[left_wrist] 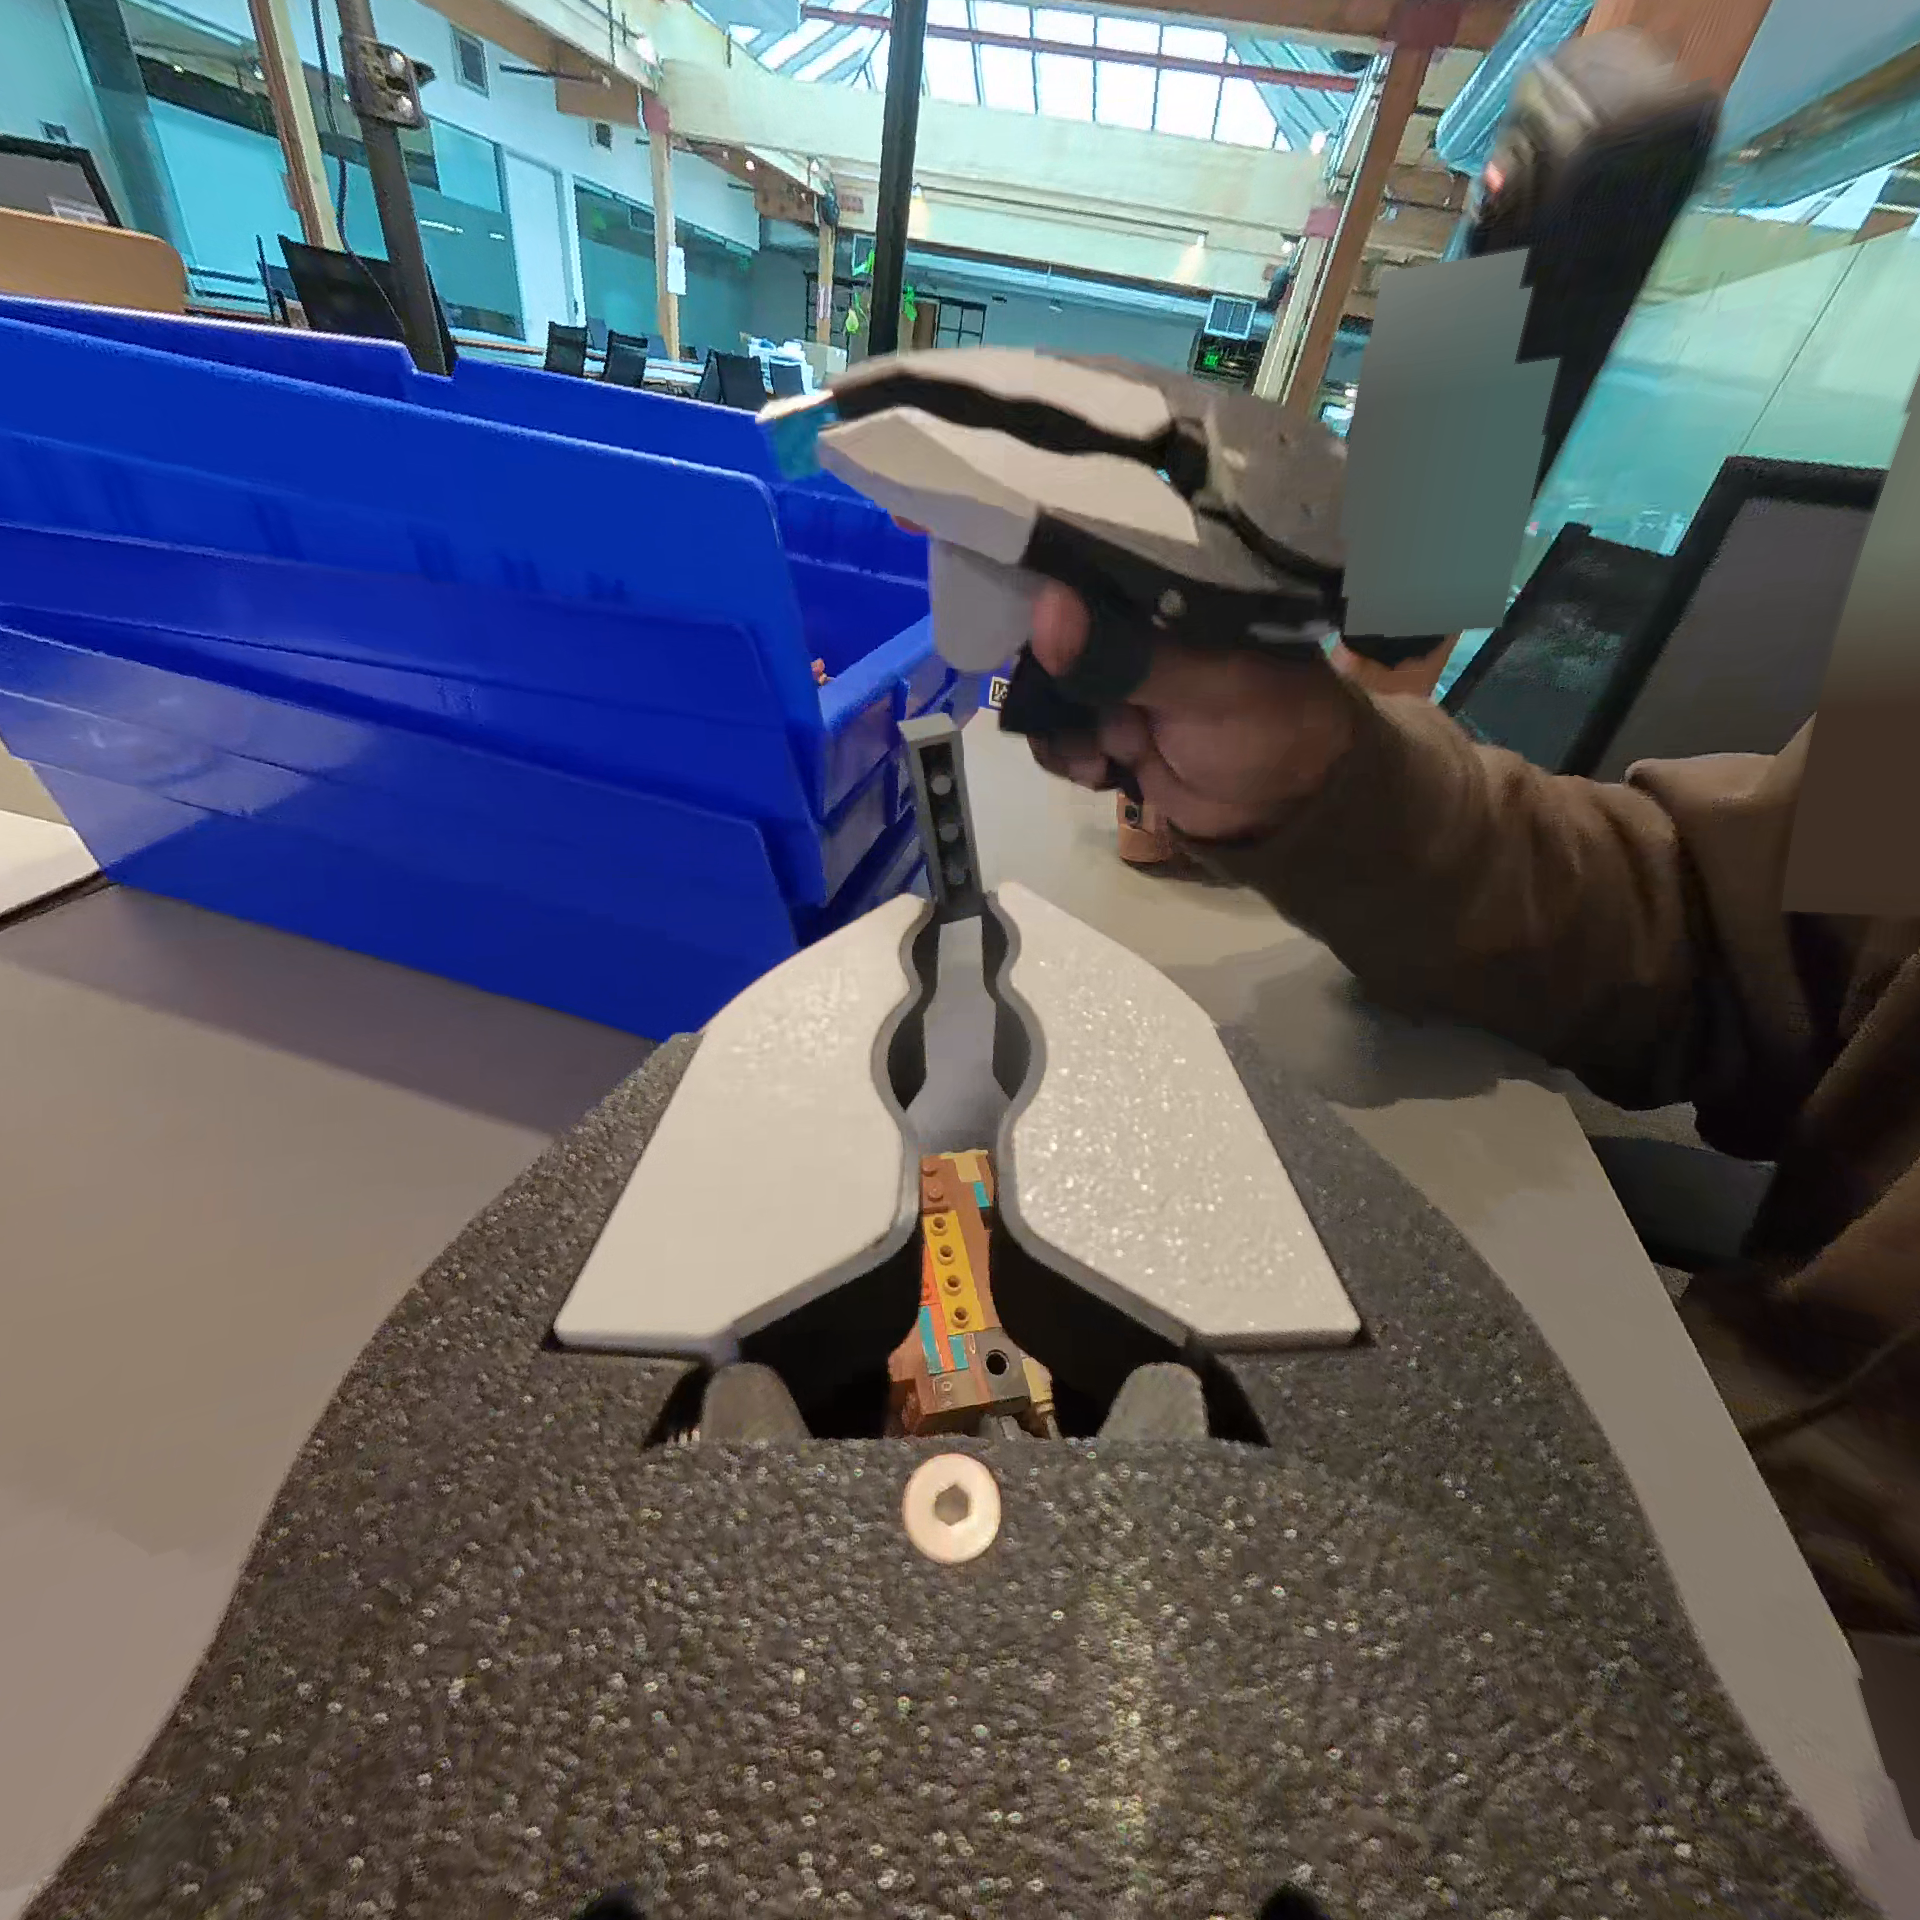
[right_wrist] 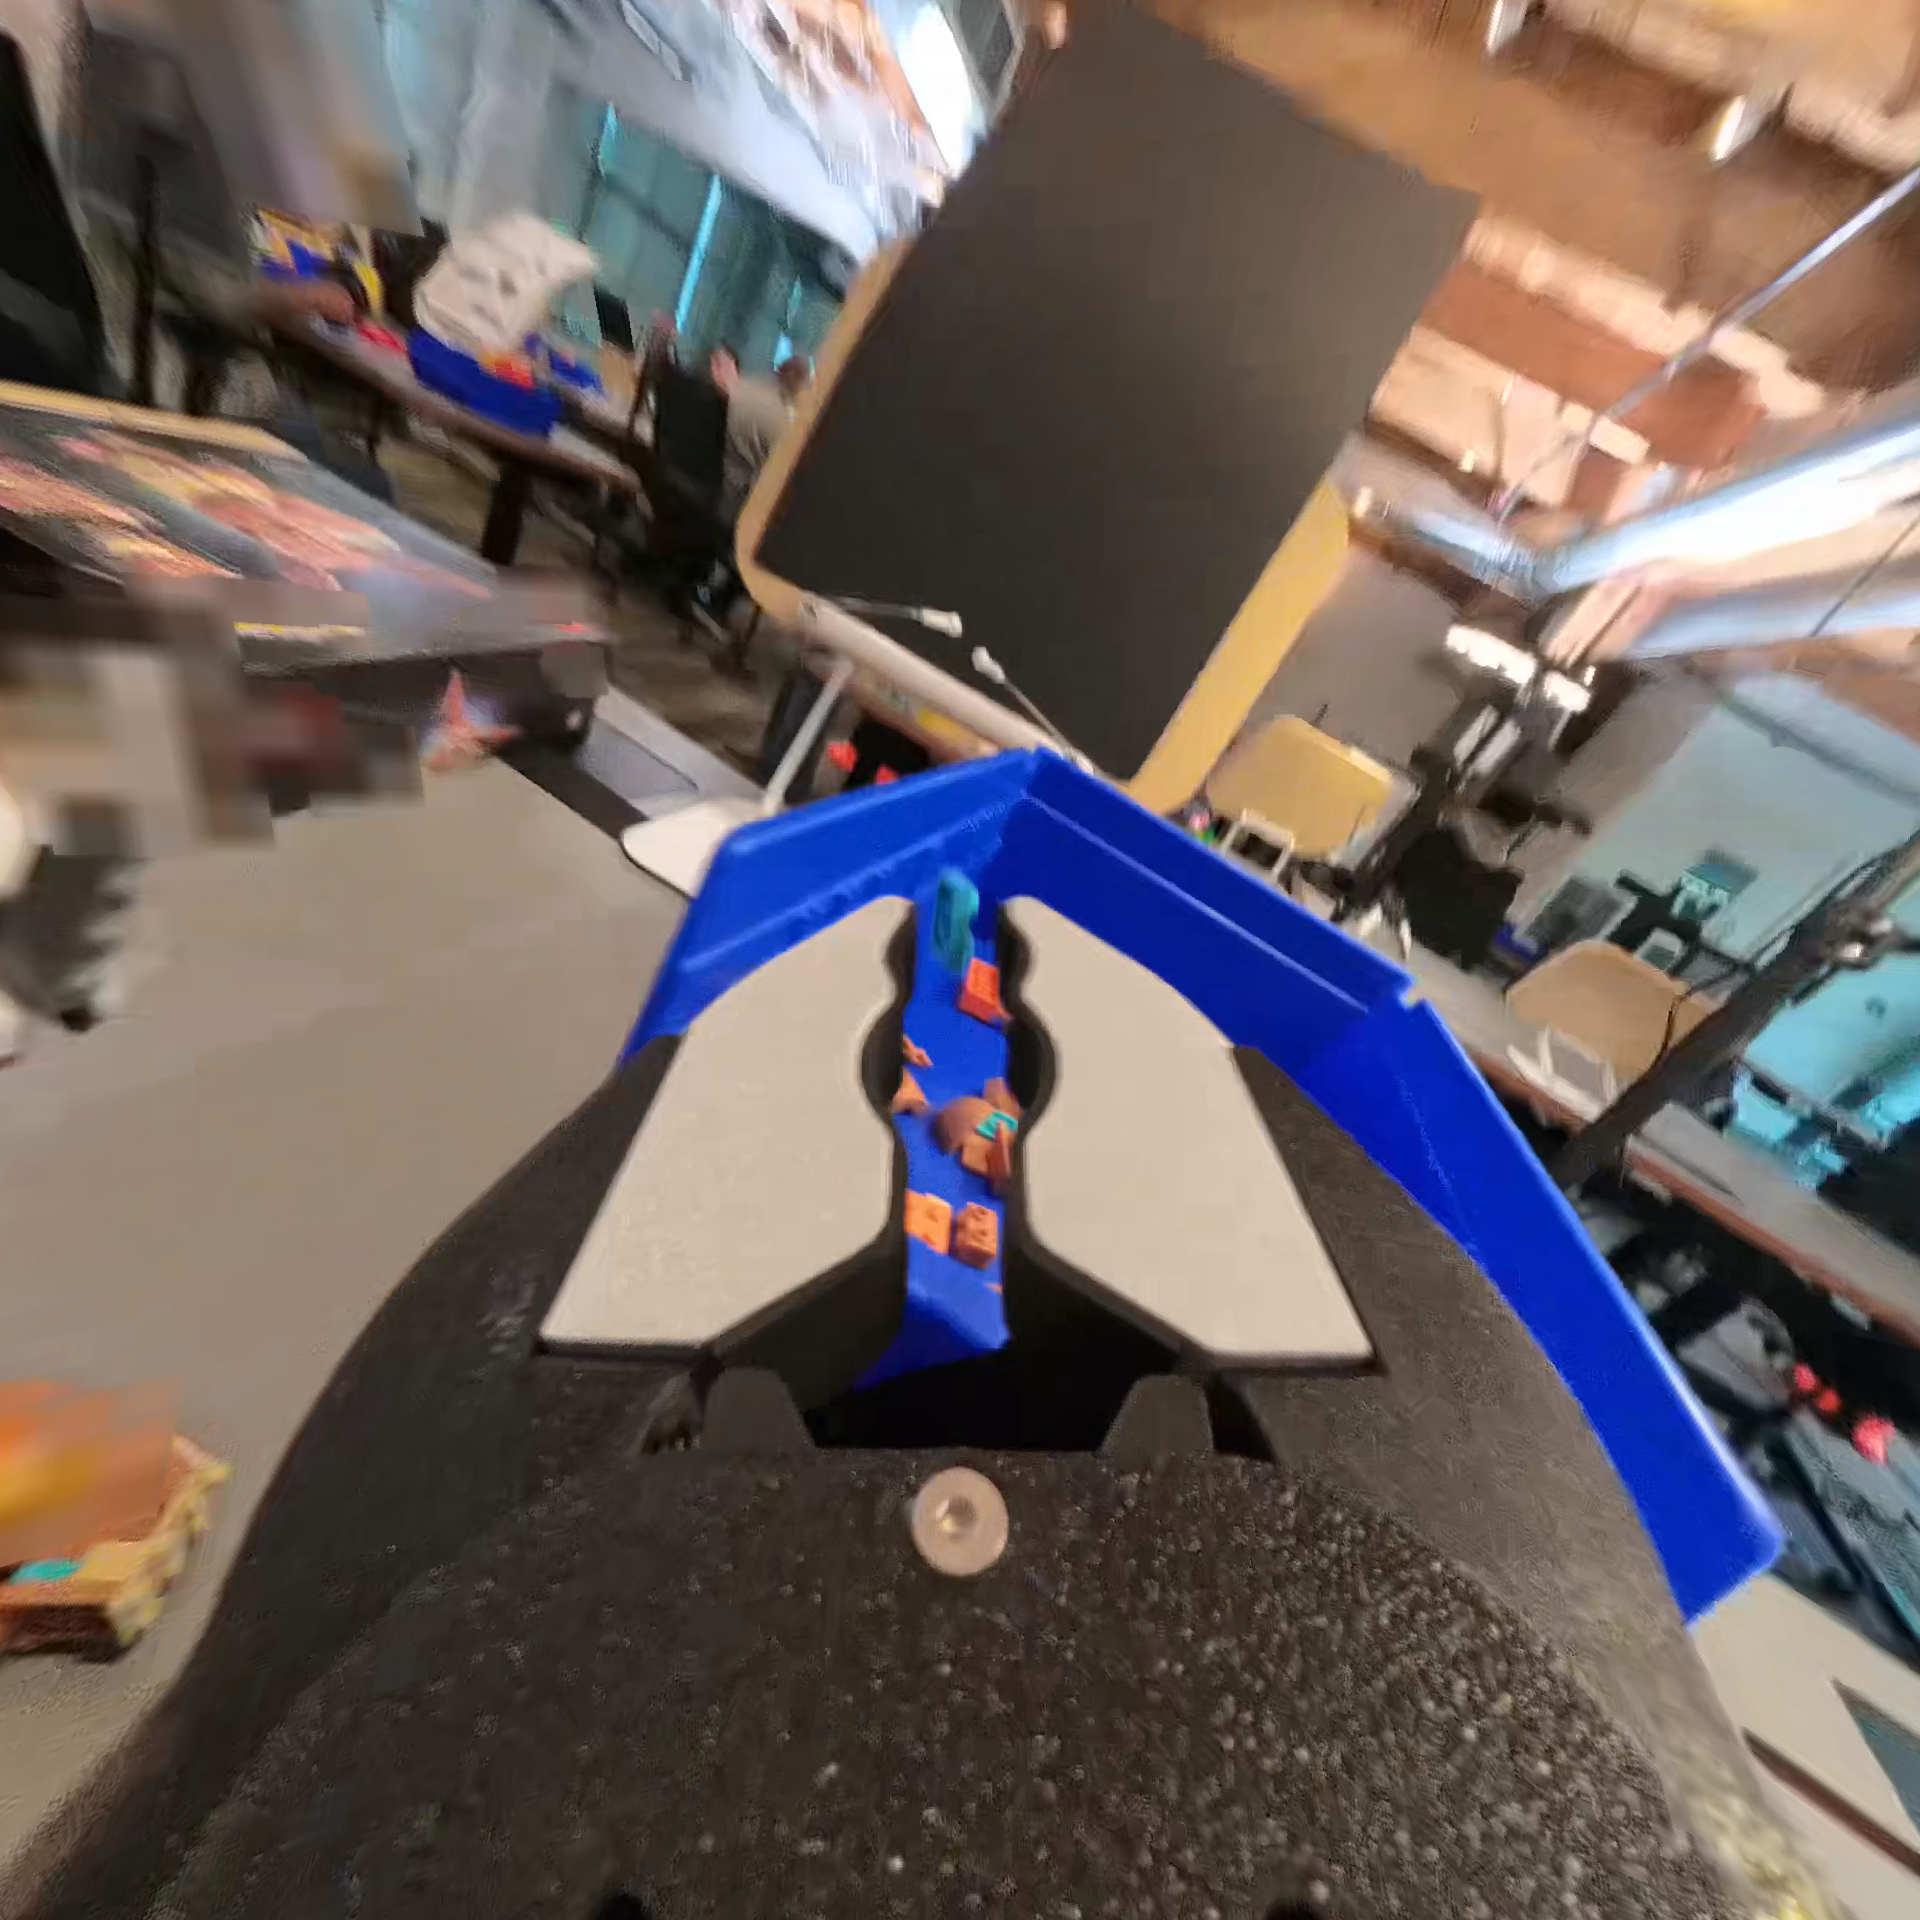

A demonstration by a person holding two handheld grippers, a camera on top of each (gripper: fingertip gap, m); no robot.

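Note:
My left gripper (left_wrist: 961,906) is shut on a long grey studded beam (left_wrist: 948,810) that sticks out upward past the fingertips. Behind the tips, between the fingers, shows a brown, yellow and teal brick assembly (left_wrist: 956,1288); the beam seems joined to it. My right gripper (right_wrist: 956,920) is shut on a small teal brick (right_wrist: 954,925) and hangs over a blue bin (right_wrist: 1195,883) holding several orange and brown bricks (right_wrist: 977,1127). In the left wrist view the right gripper (left_wrist: 831,431), in a person's hand (left_wrist: 1195,748), holds the teal brick (left_wrist: 795,436) above the bins.
A stack of nested blue bins (left_wrist: 416,675) stands on the grey table (left_wrist: 260,1143) at the left. A brown sleeve (left_wrist: 1558,914) reaches in from the right. Another brick assembly (right_wrist: 94,1507) lies on the table at lower left of the blurred right wrist view. There is about 12 centimeters between the tips of the two grippers.

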